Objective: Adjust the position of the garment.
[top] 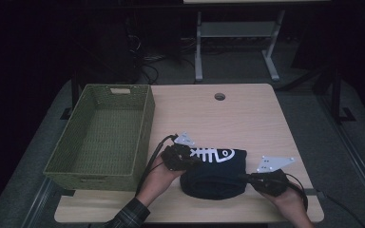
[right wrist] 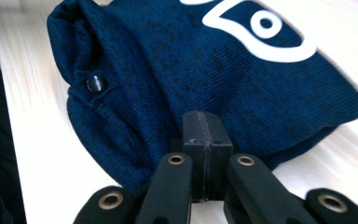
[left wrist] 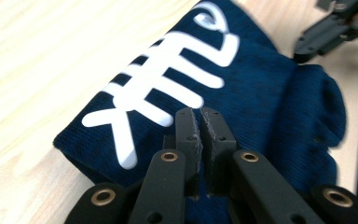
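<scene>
A folded navy knit garment [top: 216, 173] with a white fish-skeleton print lies on the wooden table [top: 247, 114] near its front edge. My left gripper [top: 190, 159] is at the garment's left end. In the left gripper view its jaws [left wrist: 199, 114] stand shut over the garment [left wrist: 270, 93], and no cloth shows between them. At the garment's right end is my right gripper [top: 247, 178]. Its jaws [right wrist: 204, 119] are shut tight against the edge of the garment [right wrist: 191, 70]. A dark button [right wrist: 95, 84] sits on a folded flap.
A green woven basket [top: 145, 123] stands on the table's left side, with nothing in it. A round cable hole [top: 219, 96] is near the table's far edge. Beyond the table stand a white desk frame [top: 198, 47] and cables on the floor.
</scene>
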A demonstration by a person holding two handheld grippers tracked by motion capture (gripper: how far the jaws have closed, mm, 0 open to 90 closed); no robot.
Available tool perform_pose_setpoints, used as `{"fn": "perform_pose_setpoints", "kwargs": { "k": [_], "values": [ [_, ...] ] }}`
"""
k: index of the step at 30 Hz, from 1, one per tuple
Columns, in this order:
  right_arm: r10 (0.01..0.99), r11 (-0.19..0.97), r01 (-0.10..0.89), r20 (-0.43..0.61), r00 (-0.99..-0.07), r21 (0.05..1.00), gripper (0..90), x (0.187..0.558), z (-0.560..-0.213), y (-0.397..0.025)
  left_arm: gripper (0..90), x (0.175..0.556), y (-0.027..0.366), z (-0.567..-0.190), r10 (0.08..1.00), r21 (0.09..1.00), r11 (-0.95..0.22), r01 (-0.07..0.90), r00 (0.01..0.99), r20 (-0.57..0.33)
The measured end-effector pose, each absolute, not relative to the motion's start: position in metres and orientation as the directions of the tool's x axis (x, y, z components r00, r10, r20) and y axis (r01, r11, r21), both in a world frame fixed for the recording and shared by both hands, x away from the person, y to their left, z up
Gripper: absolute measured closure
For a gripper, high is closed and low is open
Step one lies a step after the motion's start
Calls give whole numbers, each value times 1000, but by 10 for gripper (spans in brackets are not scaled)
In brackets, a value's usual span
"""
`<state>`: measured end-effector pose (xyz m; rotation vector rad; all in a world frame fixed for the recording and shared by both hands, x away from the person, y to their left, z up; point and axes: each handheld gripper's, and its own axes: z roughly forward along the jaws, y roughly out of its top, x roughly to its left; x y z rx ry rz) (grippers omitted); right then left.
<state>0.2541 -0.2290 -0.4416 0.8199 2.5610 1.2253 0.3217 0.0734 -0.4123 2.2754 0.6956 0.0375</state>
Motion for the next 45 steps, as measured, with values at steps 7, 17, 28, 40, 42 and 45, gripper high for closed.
{"fn": "perform_pose_setpoints", "kwargs": {
  "k": [7, 17, 28, 40, 42, 45],
  "values": [
    [517, 555, 404, 79, -852, 727, 898, 252, -457, -215, 865, 333, 62, -438, 494, 602, -648, 466, 859, -133],
    [477, 584, 379, 74, -876, 718, 900, 243, -463, -193, 896, 349, 49, -445, 492, 607, -653, 454, 863, -116],
    [494, 564, 380, 70, -867, 733, 829, 237, -454, -199, 772, 348, 56, -433, 483, 635, -605, 479, 856, -186],
    [682, 445, 452, 35, -731, 773, 560, 235, -441, -250, 492, 338, 80, -417, 517, 619, -605, 501, 838, -174],
    [716, 419, 484, 49, -696, 768, 493, 238, -442, -257, 449, 338, 83, -421, 532, 618, -597, 512, 829, -173],
    [755, 397, 512, 47, -654, 762, 390, 241, -447, -264, 377, 341, 88, -425, 543, 621, -585, 522, 821, -178]
  ]
}}
